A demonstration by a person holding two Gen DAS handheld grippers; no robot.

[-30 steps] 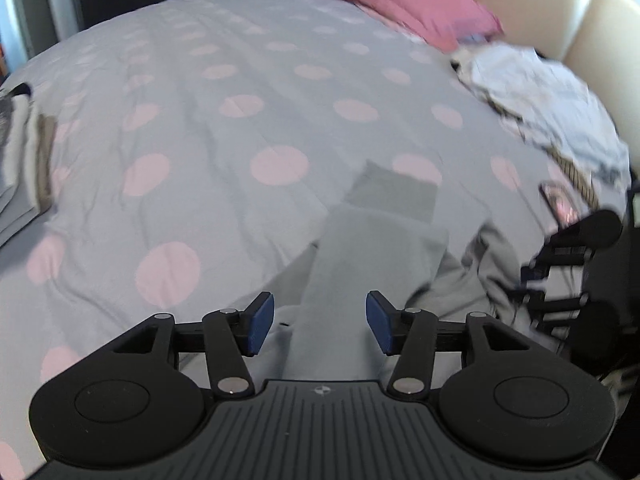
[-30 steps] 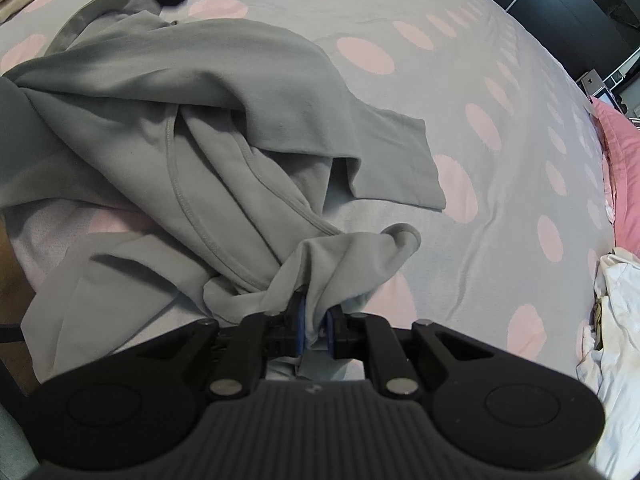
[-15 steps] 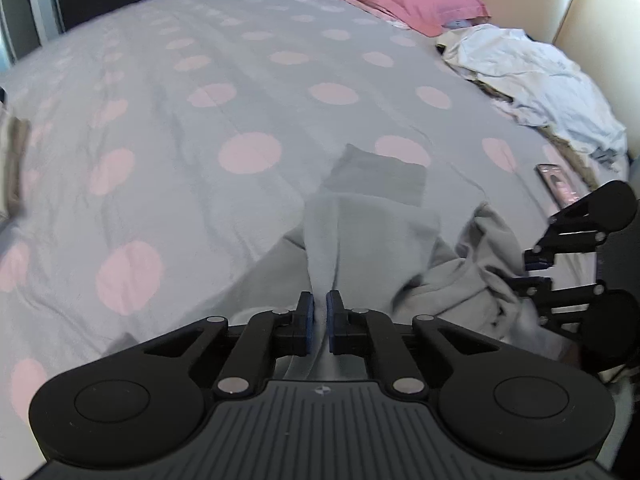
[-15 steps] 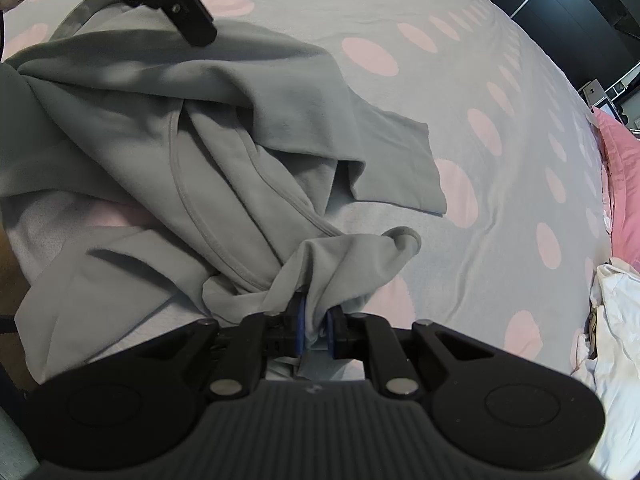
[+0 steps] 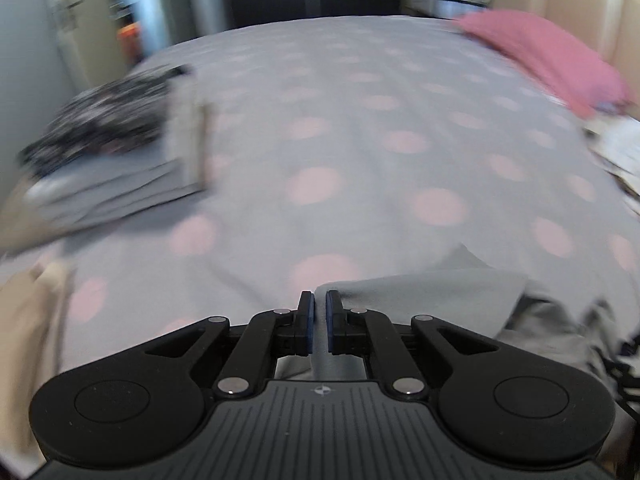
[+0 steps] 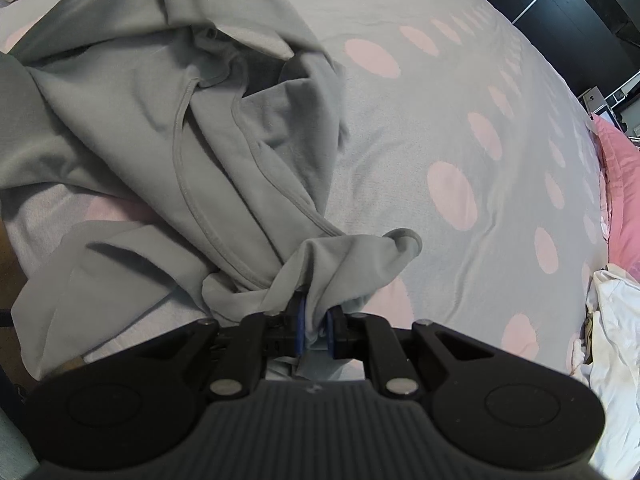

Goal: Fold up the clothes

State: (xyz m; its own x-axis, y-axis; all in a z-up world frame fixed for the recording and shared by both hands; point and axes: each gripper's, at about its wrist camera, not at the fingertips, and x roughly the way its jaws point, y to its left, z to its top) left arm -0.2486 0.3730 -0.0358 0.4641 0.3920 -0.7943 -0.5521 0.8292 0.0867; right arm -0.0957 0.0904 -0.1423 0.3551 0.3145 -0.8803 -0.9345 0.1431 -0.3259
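A grey garment lies crumpled on the polka-dot bedspread. My right gripper is shut on a bunched fold of it at the near edge. In the left wrist view my left gripper is shut on an edge of the same grey garment, which trails off to the right; grey cloth shows between and behind the pads. That view is motion-blurred.
A stack of folded clothes sits at the left of the bed. A pink pillow lies at the far right by the beige headboard. A white heap of laundry lies at the right. Beige cloth is at the near left.
My left gripper closed on the grey garment's edge and swung left with it, pulling the cloth up. The right gripper stayed shut on its fold; the garment's far part lifted and shifted.
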